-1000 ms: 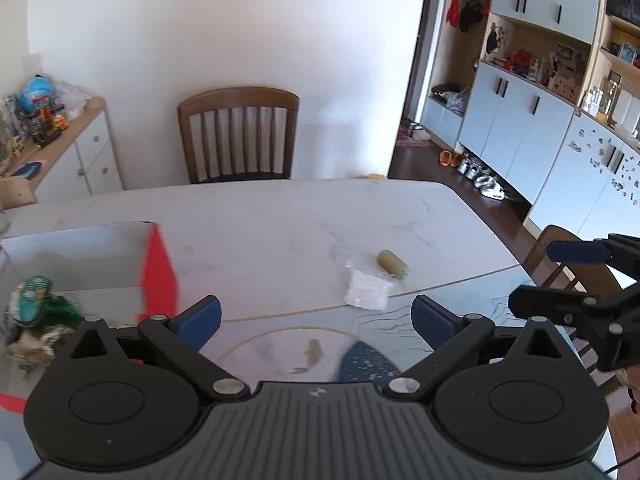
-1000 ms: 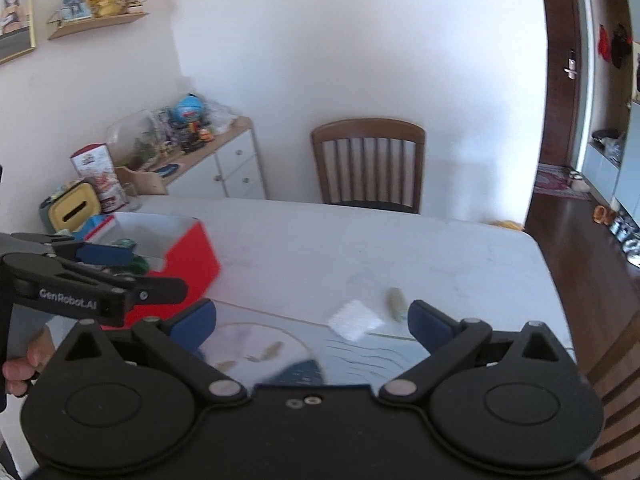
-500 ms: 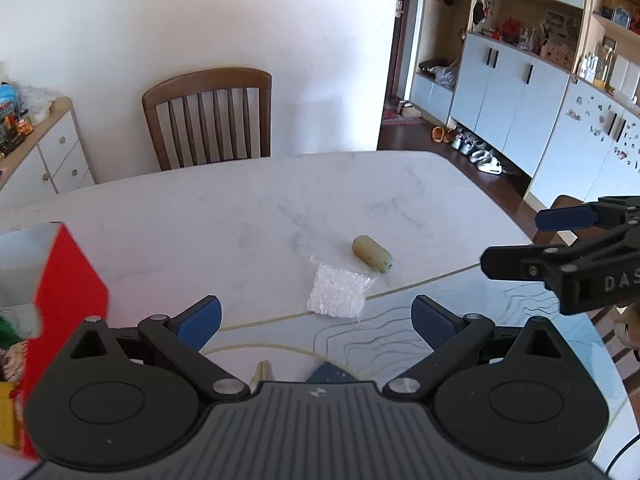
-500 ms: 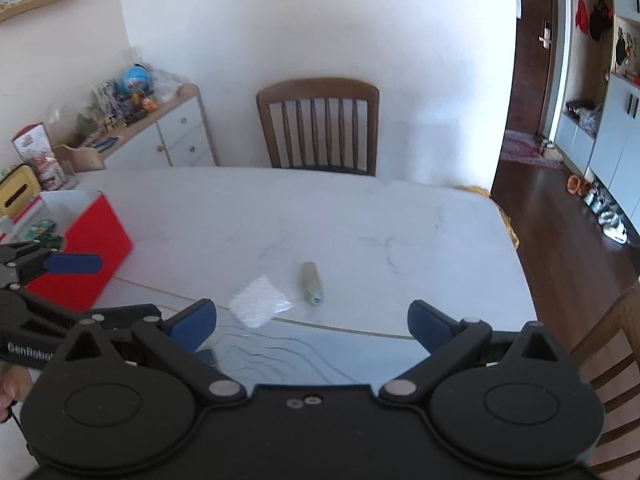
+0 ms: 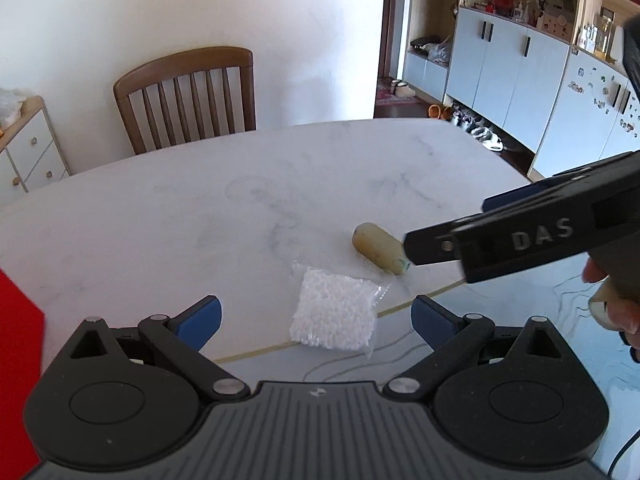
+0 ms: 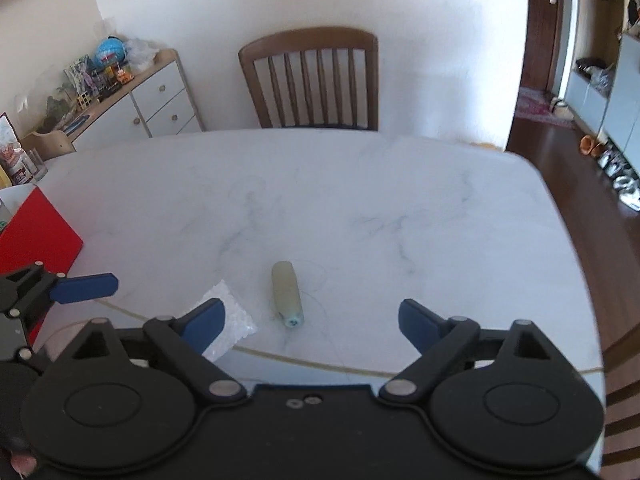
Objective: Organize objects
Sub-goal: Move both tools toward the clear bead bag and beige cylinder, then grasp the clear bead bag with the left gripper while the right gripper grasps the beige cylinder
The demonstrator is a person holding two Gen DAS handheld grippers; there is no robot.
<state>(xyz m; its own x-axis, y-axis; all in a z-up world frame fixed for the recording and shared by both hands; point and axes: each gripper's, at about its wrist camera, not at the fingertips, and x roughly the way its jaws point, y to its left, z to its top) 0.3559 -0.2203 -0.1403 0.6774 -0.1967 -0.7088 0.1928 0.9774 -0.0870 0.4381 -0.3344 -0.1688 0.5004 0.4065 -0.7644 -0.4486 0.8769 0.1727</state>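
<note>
Marble table (image 6: 360,200) bears a bead packet (image 5: 334,312) beside a tan tube (image 6: 286,296); left fingers gape empty, right ones closing, empty.

I see broad bare marble table (image 6: 360,200) ahead of both grippers, open to pass over as far as the wooden chair (image 6: 312,80) at the far edge. Near me, a clear bag of white pellets (image 5: 334,312) and a tan cylinder (image 6: 286,296) lie just beside each other in the way. A red box (image 6: 36,236) blocks the left side. My right gripper (image 5: 444,228) crosses from the right, just above the cylinder.
</note>
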